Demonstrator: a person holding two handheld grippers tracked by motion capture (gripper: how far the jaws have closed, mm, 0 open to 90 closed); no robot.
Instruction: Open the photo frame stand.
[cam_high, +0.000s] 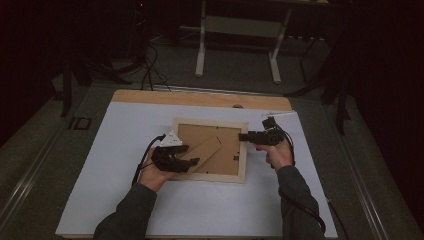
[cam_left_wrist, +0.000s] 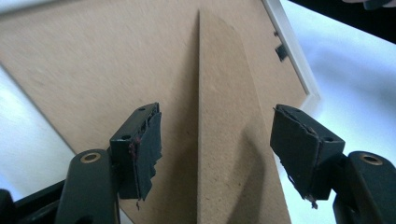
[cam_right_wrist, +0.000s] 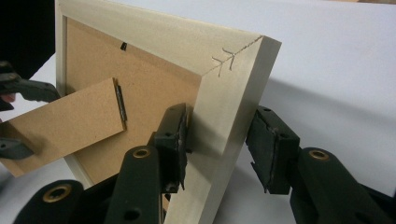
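A pale wooden picture frame (cam_high: 210, 123) lies face down on the white sheet, its brown backing up. Its hinged cardboard stand (cam_high: 205, 150) is lifted off the backing. My left gripper (cam_high: 191, 154) is open, with one jaw on each side of the stand (cam_left_wrist: 219, 70) and neither pad touching it (cam_left_wrist: 217, 112). My right gripper (cam_high: 242, 136) straddles the frame's right rail (cam_right_wrist: 224, 93). Its inner pad rests against the rail's inner side, and a thin gap shows at the outer pad (cam_right_wrist: 222, 116). The left gripper's fingers (cam_right_wrist: 28, 89) flank the stand's free end (cam_right_wrist: 65, 121).
The white sheet (cam_high: 125, 150) covers a wooden tabletop (cam_high: 150, 96), whose bare strip shows along the far edge. Small metal clips (cam_right_wrist: 123, 46) hold the backing in the frame. Beyond the table stand a white leg frame (cam_high: 237, 30) and floor cables (cam_high: 150, 70).
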